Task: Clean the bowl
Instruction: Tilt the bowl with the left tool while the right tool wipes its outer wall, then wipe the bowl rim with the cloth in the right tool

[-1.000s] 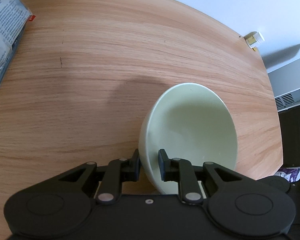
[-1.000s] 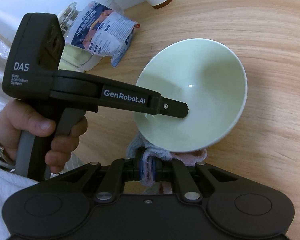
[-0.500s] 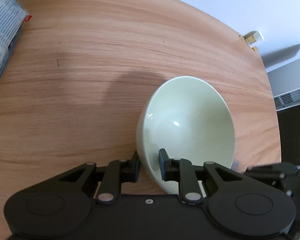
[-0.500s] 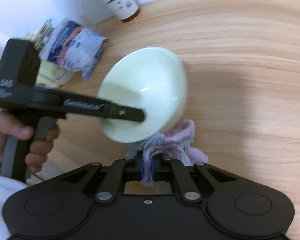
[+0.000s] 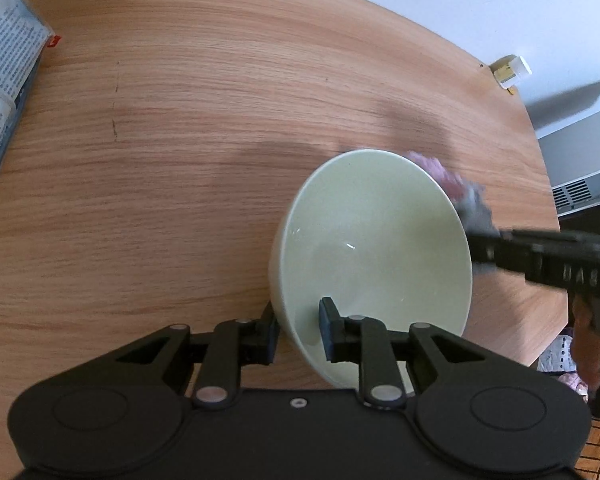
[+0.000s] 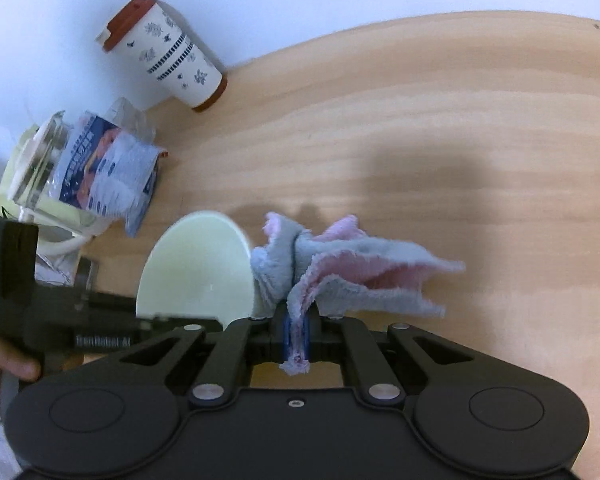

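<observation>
A pale green bowl [image 5: 380,240] stands tilted on the wooden table [image 5: 180,160]. My left gripper [image 5: 298,316] is shut on its near rim, one finger inside and one outside. A pink and grey cloth [image 6: 360,276] fans out from my right gripper [image 6: 296,328], which is shut on it. In the right wrist view the cloth lies against the right edge of the bowl [image 6: 196,264]. From the left wrist camera the cloth [image 5: 444,176] is blurred and sits at the bowl's far right outer wall, with my right gripper [image 5: 478,248] behind it.
A lidded paper cup [image 6: 164,52] stands at the back by the white wall. A printed packet [image 6: 112,176] lies on a glass container [image 6: 40,160] left of the bowl. A person's hand [image 6: 4,368] holds the left gripper's handle. The table edge [image 5: 540,184] curves off at right.
My right gripper has carried the cloth from the bowl's near underside round to its right outer side and has come into the left wrist view. The bowl stays gripped.
</observation>
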A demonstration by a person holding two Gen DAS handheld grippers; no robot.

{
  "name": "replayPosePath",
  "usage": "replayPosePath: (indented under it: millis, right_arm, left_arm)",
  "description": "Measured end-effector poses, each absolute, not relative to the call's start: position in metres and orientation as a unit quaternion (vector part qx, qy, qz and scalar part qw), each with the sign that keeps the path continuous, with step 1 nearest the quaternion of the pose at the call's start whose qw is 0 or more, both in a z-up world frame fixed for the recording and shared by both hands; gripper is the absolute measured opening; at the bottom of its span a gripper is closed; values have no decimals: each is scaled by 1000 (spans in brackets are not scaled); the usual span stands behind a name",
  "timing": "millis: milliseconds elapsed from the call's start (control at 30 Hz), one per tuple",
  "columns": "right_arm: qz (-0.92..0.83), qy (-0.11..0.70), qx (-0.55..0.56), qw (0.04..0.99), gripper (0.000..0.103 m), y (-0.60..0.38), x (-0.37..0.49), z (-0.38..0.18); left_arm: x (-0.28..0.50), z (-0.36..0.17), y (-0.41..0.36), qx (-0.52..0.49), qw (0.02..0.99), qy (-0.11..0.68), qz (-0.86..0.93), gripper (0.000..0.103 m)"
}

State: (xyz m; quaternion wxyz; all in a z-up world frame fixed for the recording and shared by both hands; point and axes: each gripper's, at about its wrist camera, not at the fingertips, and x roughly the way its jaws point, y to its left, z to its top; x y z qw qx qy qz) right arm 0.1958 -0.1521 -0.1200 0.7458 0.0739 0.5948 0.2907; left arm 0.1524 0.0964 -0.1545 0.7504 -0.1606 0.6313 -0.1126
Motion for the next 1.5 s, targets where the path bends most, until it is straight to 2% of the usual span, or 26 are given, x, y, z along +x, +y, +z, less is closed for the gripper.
replayPosePath:
  millis: [467, 1000, 1167, 1500]
  right_arm:
    - [316, 586, 67, 743, 7, -135, 232, -114]
    - [191, 561, 107, 799, 7, -230, 229, -87]
    - [169, 577, 48, 798, 7, -235, 216, -102]
    - [136, 586, 29, 799, 7, -243, 208, -112]
  left_arm:
    - [151, -157, 96, -183, 738, 642, -94, 22]
    - [164, -156, 101, -185, 748, 633, -71, 19]
    - [168, -152, 98, -178, 761, 621, -64, 16]
    - [187, -148, 95, -180, 780, 596, -63, 16]
